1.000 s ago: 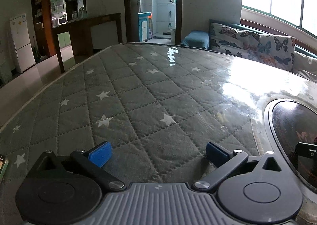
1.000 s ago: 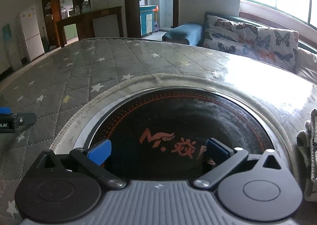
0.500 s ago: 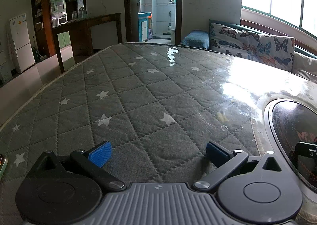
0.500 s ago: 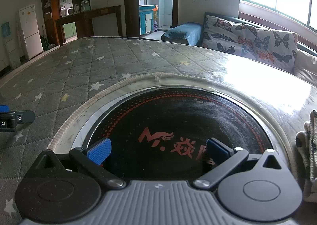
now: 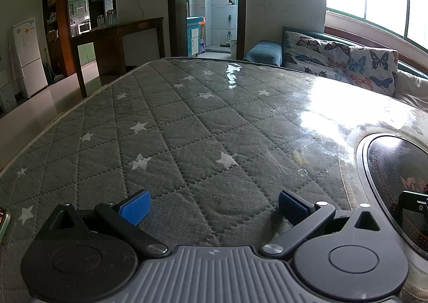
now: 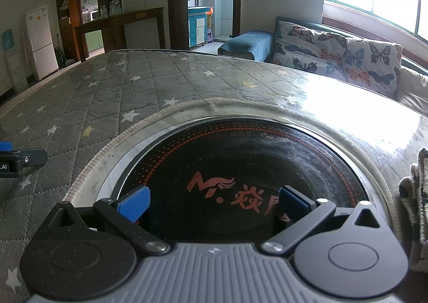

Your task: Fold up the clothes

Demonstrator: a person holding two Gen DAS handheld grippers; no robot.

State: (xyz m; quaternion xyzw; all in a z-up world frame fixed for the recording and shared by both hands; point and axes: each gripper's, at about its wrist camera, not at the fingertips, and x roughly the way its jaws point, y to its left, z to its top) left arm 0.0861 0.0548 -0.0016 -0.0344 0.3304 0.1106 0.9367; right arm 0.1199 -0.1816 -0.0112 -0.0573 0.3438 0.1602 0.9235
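While both the left gripper [image 5: 212, 205] and right gripper [image 6: 214, 202] gape wide and empty, the cloth [image 6: 417, 196], at far right, looks soft, light; pinch an edge.

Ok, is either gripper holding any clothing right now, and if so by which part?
Nothing is held. The left gripper and the right gripper are both open and empty; the cloth lies untouched at the right edge.

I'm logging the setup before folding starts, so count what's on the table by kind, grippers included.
Hand-held gripper: 2, left and right, both open and empty
Built-in cooktop: 1
Cloth at the right edge: 1, only partly in view
Quilted star table cover: 1
Total: 5
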